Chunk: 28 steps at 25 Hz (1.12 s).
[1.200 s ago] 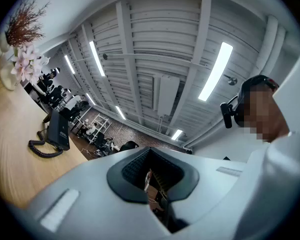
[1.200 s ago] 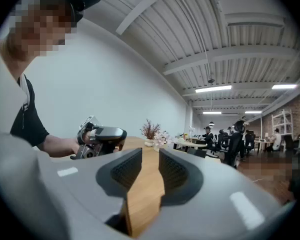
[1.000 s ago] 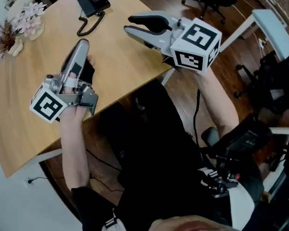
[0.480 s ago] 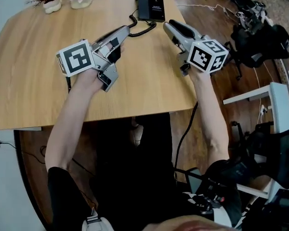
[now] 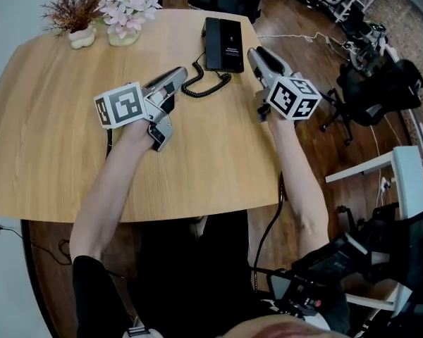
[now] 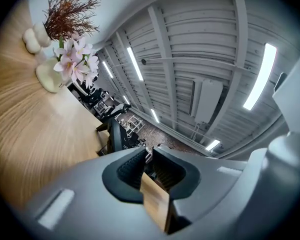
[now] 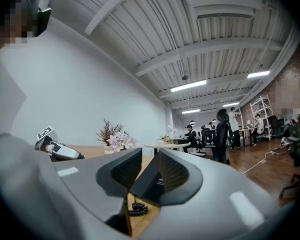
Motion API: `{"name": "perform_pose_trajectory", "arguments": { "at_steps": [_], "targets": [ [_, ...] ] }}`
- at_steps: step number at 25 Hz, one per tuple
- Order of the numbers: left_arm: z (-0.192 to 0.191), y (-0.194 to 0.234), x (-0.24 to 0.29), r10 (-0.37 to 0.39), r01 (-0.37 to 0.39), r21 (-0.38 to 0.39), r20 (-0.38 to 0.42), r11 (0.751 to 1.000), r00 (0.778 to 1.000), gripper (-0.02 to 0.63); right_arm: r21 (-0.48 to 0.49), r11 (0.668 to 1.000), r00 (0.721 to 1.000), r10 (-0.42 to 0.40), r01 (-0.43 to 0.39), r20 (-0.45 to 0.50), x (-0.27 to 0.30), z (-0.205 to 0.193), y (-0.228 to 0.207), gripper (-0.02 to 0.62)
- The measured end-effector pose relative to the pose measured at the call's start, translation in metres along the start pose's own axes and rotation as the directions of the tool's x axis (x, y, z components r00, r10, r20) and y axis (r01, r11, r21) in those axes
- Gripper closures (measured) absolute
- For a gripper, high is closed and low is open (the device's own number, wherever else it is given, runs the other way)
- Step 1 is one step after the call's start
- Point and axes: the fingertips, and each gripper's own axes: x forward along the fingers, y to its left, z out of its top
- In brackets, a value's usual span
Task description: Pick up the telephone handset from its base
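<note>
A black telephone lies flat at the far edge of the round wooden table, its handset resting on the base. Its coiled cord trails toward me. My left gripper lies low over the table just left of the cord, pointing at the phone. Its jaws are opening, a narrow gap shows, and nothing is between them. My right gripper hovers just right of the phone, at the table's right edge. In the right gripper view the phone and cord show through its slightly open, empty jaws.
A vase of pink flowers and a pot of dried twigs stand at the table's far left. Office chairs and a white desk stand on the wooden floor to the right. People stand far off in the room.
Both grippers have travelled across the table toward the telephone and now flank it. The head view has swung round so the phone sits near the top centre.
</note>
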Motion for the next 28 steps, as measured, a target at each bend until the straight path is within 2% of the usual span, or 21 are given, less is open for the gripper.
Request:
{"name": "perform_pose_trajectory", "arguments": {
  "at_steps": [3,8,13,16,24,28],
  "targets": [
    [0.011,0.022,0.016,0.017,-0.017,0.004,-0.011,1.0,1.0,0.577,-0.006,1.0,1.0,-0.004,0.004,0.018,0.013,-0.007,-0.014,0.488],
    [0.022,0.045,0.042,0.03,-0.03,0.007,-0.016,1.0,0.999,0.577,-0.068,0.998,1.0,-0.014,0.014,0.003,0.021,-0.005,-0.029,0.488],
    [0.035,0.071,0.061,0.066,-0.066,0.006,-0.029,0.998,0.997,0.517,-0.084,0.996,0.999,-0.016,0.019,0.044,0.029,-0.001,-0.035,0.488],
    [0.04,0.085,0.072,0.086,-0.087,-0.008,-0.047,0.996,0.995,0.489,-0.124,0.992,0.999,-0.004,0.009,0.043,0.029,-0.006,-0.032,0.488],
    [0.046,0.111,0.113,0.051,-0.052,-0.008,-0.123,0.999,0.991,0.466,-0.182,0.983,0.999,-0.021,0.026,0.032,0.023,-0.014,-0.039,0.488],
    [0.037,0.109,0.13,0.032,-0.036,-0.013,-0.239,0.999,0.97,0.415,-0.167,0.985,0.999,-0.038,0.043,0.031,0.015,-0.014,-0.041,0.488]
  ]
}}
